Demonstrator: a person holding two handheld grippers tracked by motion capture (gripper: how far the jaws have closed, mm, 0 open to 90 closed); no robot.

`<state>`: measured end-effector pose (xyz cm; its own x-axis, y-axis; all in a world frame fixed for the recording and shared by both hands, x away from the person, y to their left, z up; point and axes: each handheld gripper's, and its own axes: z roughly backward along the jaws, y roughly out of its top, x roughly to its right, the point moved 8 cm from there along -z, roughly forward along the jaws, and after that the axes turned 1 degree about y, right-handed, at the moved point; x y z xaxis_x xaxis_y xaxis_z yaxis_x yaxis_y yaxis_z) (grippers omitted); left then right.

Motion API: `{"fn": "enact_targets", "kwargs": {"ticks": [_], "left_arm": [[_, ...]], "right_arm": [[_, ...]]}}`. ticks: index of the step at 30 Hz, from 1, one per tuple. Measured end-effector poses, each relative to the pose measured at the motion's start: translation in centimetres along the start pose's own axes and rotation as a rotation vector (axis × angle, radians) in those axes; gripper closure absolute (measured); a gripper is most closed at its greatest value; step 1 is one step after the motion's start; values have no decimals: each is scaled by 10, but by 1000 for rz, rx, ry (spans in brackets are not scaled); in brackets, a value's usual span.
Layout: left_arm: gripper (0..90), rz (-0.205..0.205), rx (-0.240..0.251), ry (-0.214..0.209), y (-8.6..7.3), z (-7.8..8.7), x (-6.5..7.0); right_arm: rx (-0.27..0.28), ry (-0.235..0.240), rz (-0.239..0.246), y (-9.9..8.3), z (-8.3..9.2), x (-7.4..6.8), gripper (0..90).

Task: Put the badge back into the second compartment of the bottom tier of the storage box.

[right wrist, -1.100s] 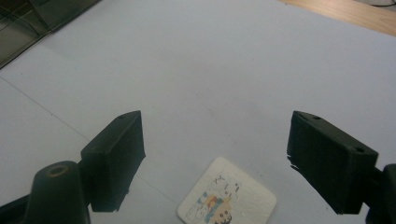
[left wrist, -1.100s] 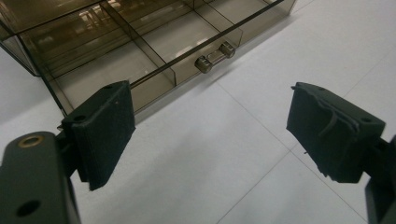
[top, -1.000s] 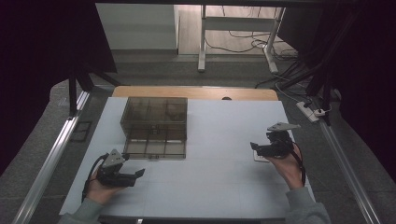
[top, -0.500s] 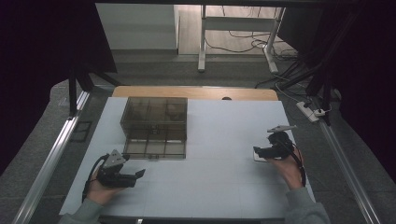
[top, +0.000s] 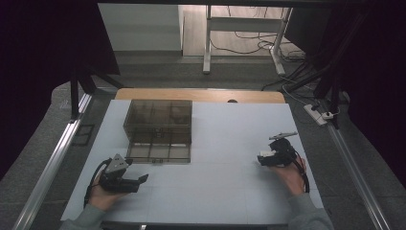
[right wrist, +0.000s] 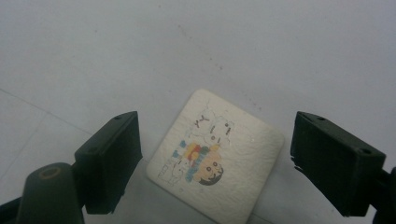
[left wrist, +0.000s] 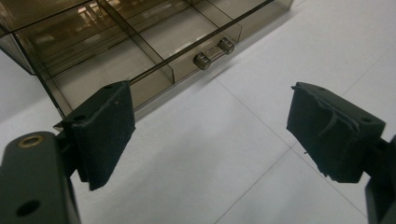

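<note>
**Claw open over the tile, pickup pending**

Right claw (right wrist: 212, 161) stands with its jaws wide apart and holds nothing; they have just been opening, and the tile lies on the table between them, untouched by either pad. I inspect the rest from largest to smallest.

Table (top: 230, 191): white, flat surface, joined in panels. No obstruction near either hand.

Box (top: 159, 130): smoky clear plastic, divided into compartments, on the left half of the table. In the left gripper view its front carries a small metal handle (left wrist: 214, 53). I cannot tell whether the compartments hold anything.

Left claw (left wrist: 210, 135): jaws wide apart, empty, aimed at the near front of the box and resting low on the table in the high view.

Tile (right wrist: 215, 155): small, white, square with rounded corners, cartoon print facing up. It lies flat, well apart from the box, at the right side of the table.

Judgement on the step in hand: a pickup of the tile. It is thin and flat, so I would bring the jaw tips right down to the table surface, keep the tile centred between the pads, and close on two opposite edges rather than on corners. It sits turned relative to the jaws; I would rotate the wrist to square up first. Closing from too high risks sliding over it.
</note>
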<state>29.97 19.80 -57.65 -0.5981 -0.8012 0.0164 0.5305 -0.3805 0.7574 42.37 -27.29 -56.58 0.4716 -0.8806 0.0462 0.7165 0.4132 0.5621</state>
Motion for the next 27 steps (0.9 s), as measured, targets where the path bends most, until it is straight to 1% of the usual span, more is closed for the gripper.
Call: {"fn": "enact_targets", "kwargs": {"ticks": [7, 9, 14, 16, 18, 19, 21, 27], "left_arm": [[151, -3, -3, 0, 0, -1, 0], [151, -5, -3, 1, -1, -1, 0], [151, -7, -7, 0, -1, -1, 0], [151, -9, -8, 1, -1, -1, 1], [151, -9, -8, 1, -2, -1, 0], [151, -9, -6, 2, -1, -1, 0], [151, -7, -4, 3, -1, 0, 1], [152, -2, -3, 11, -1, 1, 0]], "right_arm": [[-17, -21, -20, -3, -4, 3, 154], [-37, -26, -38, -6, -7, 4, 156], [-38, -26, -51, -7, -9, 4, 170], [-38, -28, -57, -7, -8, 3, 188], [-33, -26, -51, -7, -7, 2, 268], [-33, -26, -51, -7, -7, 2, 268], [-23, -24, -52, -6, -6, 2, 323], [-21, -21, -54, -6, -6, 2, 325]]}}
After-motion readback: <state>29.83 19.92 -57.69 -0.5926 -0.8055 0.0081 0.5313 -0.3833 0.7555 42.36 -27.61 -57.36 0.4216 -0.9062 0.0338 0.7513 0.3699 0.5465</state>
